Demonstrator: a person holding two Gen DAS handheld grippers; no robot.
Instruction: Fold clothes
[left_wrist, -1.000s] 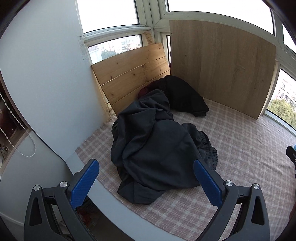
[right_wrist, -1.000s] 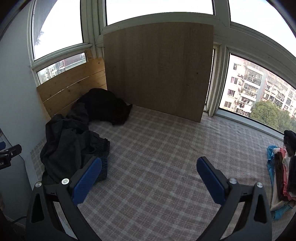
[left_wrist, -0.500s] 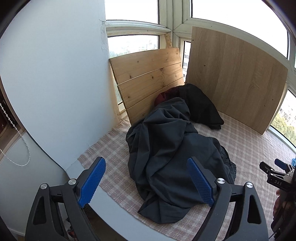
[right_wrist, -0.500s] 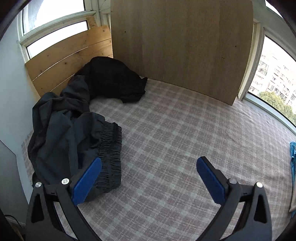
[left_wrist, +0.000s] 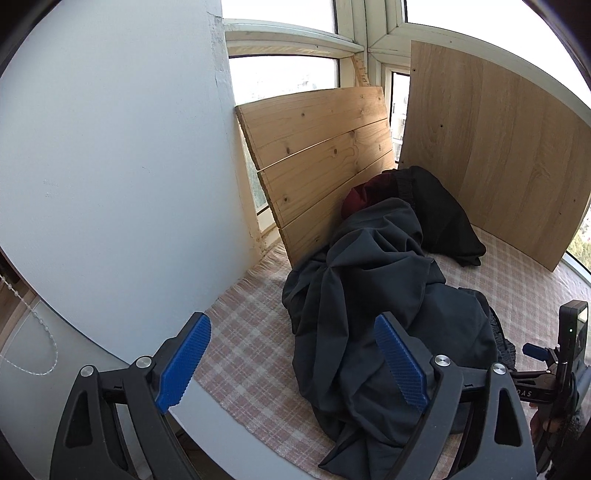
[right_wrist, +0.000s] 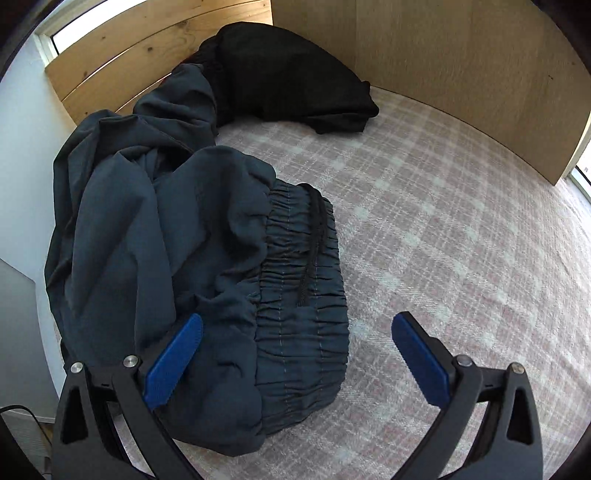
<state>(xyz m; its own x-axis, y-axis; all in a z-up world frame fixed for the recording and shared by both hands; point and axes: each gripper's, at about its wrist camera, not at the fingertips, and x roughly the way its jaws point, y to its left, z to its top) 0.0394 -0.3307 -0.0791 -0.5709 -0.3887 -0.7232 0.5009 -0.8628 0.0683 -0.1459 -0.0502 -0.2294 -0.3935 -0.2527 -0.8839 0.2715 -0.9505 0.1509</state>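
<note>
1. Your left gripper (left_wrist: 291, 365) and right gripper (right_wrist: 295, 354) both have jaws spread, empty.
2. The trousers (right_wrist: 177, 236) lie crumpled under both, their waistband (right_wrist: 303, 280) between the right jaws.
3. They look soft, light and floppy; pinch the firmer waistband.

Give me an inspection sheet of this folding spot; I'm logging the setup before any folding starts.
Surface: checked pink cloth, flat.
Job's things: dark grey trousers crumpled, elastic waistband facing up; black garment bunched by the boards; dark red garment partly hidden.
Clutter: nothing seen.
Grippers: left gripper open, holding nothing; right gripper open above the waistband.
Cables: bead cord at far left.
Surroundings: wooden boards leaning against windows; white wall.
</note>
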